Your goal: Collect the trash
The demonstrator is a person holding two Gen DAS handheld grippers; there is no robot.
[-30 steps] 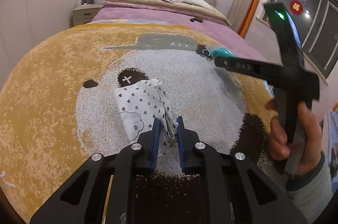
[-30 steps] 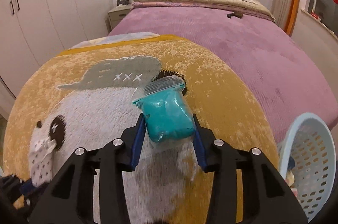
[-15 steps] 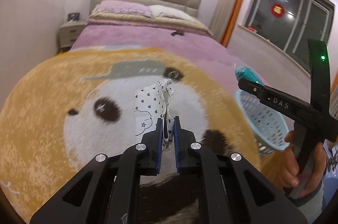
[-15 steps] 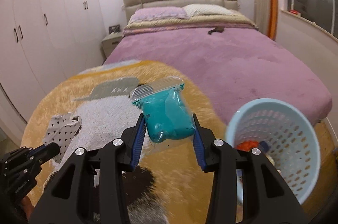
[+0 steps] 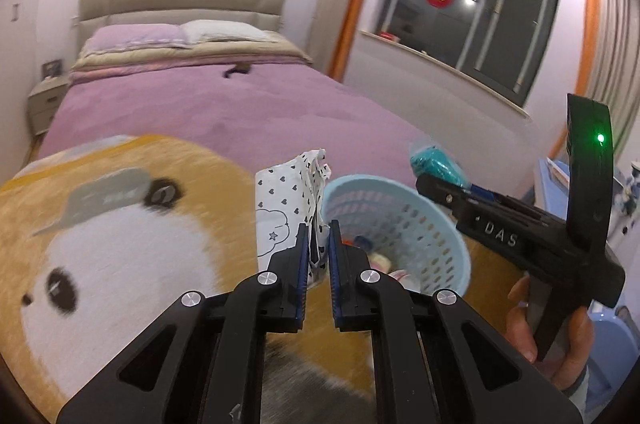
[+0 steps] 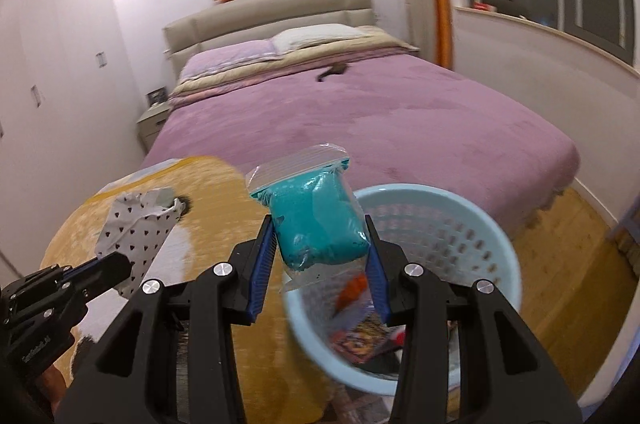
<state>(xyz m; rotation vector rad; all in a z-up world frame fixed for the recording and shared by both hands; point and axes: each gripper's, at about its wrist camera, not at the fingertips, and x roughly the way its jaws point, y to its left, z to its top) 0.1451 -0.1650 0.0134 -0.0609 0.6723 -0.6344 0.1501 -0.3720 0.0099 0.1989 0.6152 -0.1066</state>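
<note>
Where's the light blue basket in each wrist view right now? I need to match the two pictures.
Left wrist: light blue basket, right of centre, just beyond the left gripper.
Right wrist: light blue basket, lower right, behind the right gripper.
Shared landmark: the purple bed lies beyond it in both.

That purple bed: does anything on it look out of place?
Yes. A small dark object lies alone on the purple bedspread just below the pillows, too blurred to identify. The bear-print yellow blanket at the foot lies bunched.
</note>
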